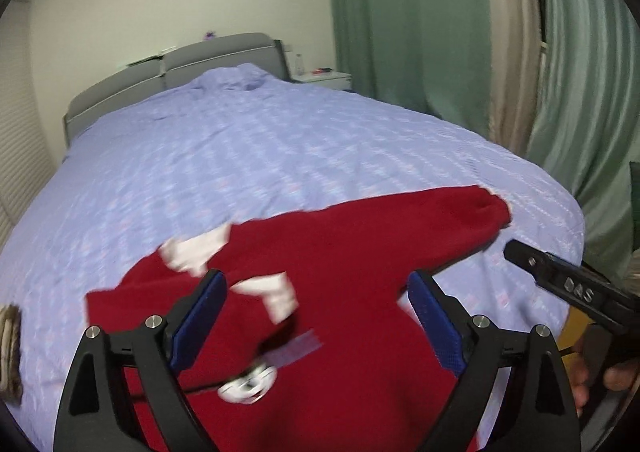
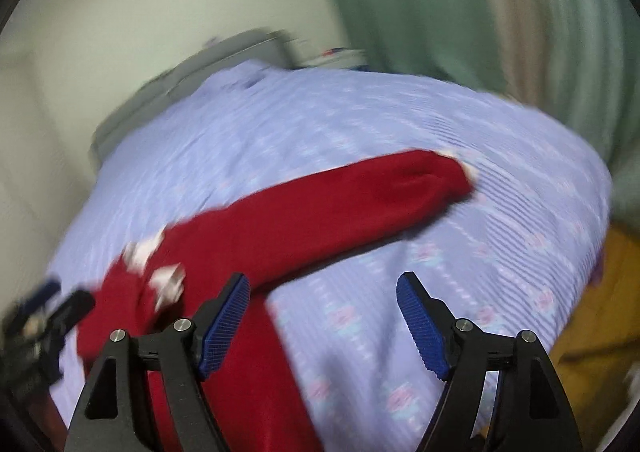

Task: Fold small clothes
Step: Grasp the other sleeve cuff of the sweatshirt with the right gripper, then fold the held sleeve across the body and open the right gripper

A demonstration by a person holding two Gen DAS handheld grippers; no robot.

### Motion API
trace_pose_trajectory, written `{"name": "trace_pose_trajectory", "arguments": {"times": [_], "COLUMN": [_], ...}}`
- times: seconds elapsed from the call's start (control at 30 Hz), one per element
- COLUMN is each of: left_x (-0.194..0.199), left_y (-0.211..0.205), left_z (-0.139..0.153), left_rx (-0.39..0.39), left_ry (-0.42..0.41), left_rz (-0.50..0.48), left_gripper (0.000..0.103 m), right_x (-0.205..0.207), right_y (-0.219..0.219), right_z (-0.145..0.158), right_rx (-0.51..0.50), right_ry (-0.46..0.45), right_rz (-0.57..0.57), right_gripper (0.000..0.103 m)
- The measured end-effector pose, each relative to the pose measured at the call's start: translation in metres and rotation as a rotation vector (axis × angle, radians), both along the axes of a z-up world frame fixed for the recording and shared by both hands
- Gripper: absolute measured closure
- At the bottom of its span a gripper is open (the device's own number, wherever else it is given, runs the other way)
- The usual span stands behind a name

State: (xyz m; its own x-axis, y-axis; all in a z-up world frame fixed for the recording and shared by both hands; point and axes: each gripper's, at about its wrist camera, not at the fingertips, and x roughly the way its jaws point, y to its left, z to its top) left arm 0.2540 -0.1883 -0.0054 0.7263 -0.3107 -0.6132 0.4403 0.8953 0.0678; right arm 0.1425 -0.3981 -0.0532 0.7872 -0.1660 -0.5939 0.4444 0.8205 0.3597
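A small red sweater point(image 1: 344, 284) with white patches and a round cartoon print lies spread on the lilac bedspread point(image 1: 256, 156), one sleeve point(image 1: 460, 212) stretched toward the right. My left gripper point(image 1: 316, 284) hovers above its chest, jaws wide open, nothing between the blue pads point(image 1: 200, 316). The right wrist view is blurred: the same sweater point(image 2: 280, 228) runs from lower left to its sleeve end point(image 2: 440, 176). My right gripper point(image 2: 324, 292) is open over the bedspread point(image 2: 360, 124), its left pad point(image 2: 224, 320) above the sweater's edge. The right gripper's black body point(image 1: 568, 284) shows at the right of the left view.
A grey headboard point(image 1: 168, 72) stands at the bed's far end, with a white bedside table point(image 1: 324, 78) beside it. Green curtains point(image 1: 408, 12) hang on the right. A brown fuzzy item point(image 1: 10, 348) lies at the bed's left edge. Something yellow point(image 2: 592, 312) sits beyond the bed's right edge.
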Motion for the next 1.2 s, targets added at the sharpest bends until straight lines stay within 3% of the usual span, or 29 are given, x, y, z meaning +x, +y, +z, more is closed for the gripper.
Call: {"name": "trace_pose_trajectory", "arguments": {"times": [0.17, 0.33, 0.5, 0.6, 0.8, 0.87, 1.03, 1.13, 1.2], "left_x": [0.019, 0.054, 0.079, 0.08, 0.085, 0.088, 0.088, 0.087, 0.084], "left_y": [-0.055, -0.098, -0.127, -0.124, -0.116, -0.115, -0.097, -0.074, -0.054], "left_z": [-0.001, -0.01, -0.033, -0.038, -0.042, -0.042, -0.034, -0.027, -0.021], "left_rx": [0.049, 0.044, 0.122, 0.115, 0.135, 0.132, 0.113, 0.09, 0.082], "left_ry": [-0.003, 0.062, 0.163, 0.171, 0.153, 0.163, 0.145, 0.133, 0.113], "left_rz": [-0.043, -0.034, -0.012, -0.013, 0.012, 0.019, 0.052, 0.099, 0.133], "left_gripper": [0.01, 0.01, 0.01, 0.01, 0.01, 0.01, 0.01, 0.01, 0.01], "right_x": [0.0, 0.015, 0.041, 0.057, 0.075, 0.084, 0.085, 0.078, 0.074], "right_y": [-0.066, -0.107, -0.14, -0.155, -0.168, -0.167, -0.167, -0.161, -0.149], "right_z": [-0.028, -0.052, -0.076, -0.091, -0.104, -0.104, -0.097, -0.077, -0.048], "right_rx": [0.197, 0.288, 0.367, 0.44, 0.525, 0.507, 0.452, 0.382, 0.286], "right_ry": [-0.083, -0.107, -0.105, -0.114, -0.145, -0.123, -0.095, -0.108, -0.139], "right_rz": [-0.219, -0.305, -0.313, -0.295, -0.285, -0.254, -0.259, -0.234, -0.188], "right_gripper": [0.027, 0.027, 0.03, 0.036, 0.036, 0.041, 0.075, 0.076, 0.076]}}
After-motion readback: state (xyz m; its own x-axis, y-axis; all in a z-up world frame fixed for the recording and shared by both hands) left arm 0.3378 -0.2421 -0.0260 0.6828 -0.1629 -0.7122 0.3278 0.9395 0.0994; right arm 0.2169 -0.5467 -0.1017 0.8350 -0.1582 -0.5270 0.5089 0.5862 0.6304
